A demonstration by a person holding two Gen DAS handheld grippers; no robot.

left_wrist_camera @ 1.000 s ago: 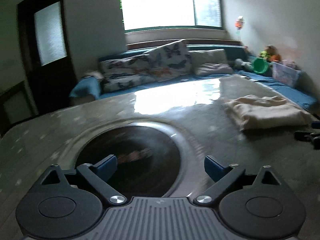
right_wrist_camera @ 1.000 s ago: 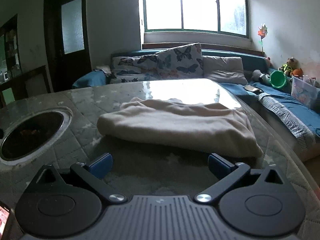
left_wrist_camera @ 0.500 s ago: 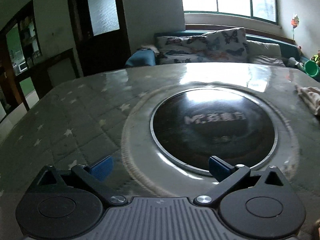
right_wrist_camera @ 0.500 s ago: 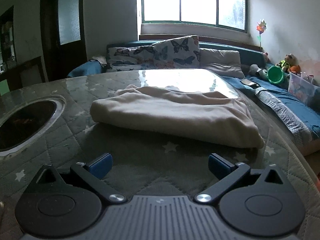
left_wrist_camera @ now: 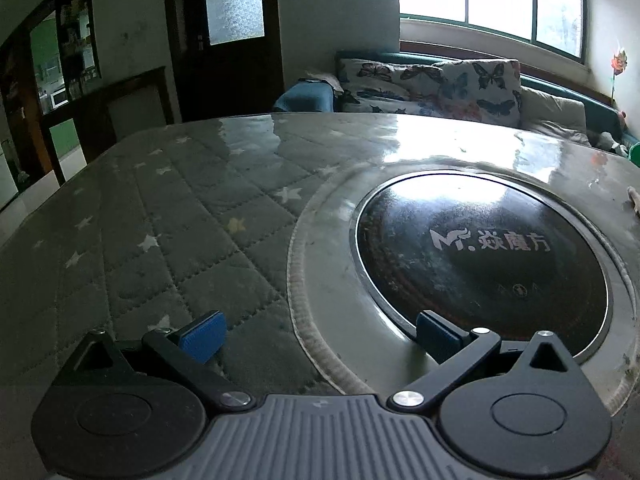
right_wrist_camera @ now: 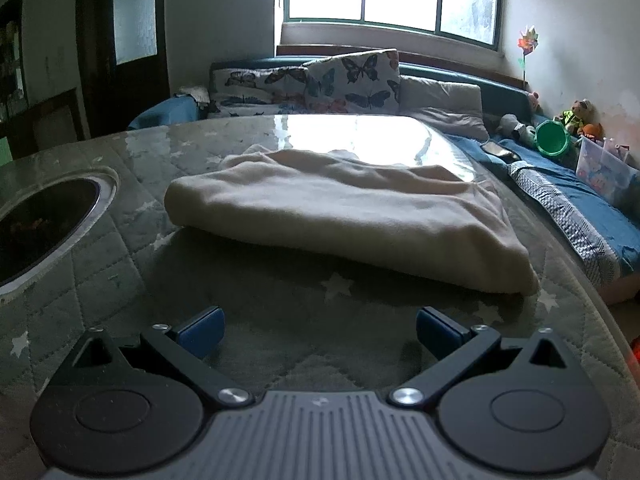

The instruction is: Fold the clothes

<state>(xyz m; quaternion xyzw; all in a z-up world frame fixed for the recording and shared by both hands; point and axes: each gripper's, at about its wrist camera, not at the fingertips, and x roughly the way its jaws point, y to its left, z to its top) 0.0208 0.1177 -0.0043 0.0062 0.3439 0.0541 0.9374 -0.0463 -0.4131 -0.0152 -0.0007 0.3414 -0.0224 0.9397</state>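
Observation:
A cream garment [right_wrist_camera: 344, 212] lies folded into a flat bundle on the quilted star-pattern table cover [right_wrist_camera: 280, 304], just beyond my right gripper [right_wrist_camera: 318, 334], which stands open and empty a short way in front of its near edge. Only a sliver of that garment [left_wrist_camera: 634, 204] shows at the far right edge of the left wrist view. My left gripper [left_wrist_camera: 318, 336] is open too, with nothing between its blue pads, low over the rim of the round black cooktop [left_wrist_camera: 480, 256] set in the table.
The cooktop [right_wrist_camera: 40, 224] sits left of the garment. A sofa with butterfly cushions [right_wrist_camera: 348, 80] runs behind the table, with a green bucket [right_wrist_camera: 552, 138] and a clear toy box [right_wrist_camera: 604, 168] at right. A dark door [left_wrist_camera: 228, 36] stands at the back left.
The left gripper has swung left, away from the garment, and now faces the cooktop and door. The right gripper moved slightly closer to the folded garment. Both stayed open.

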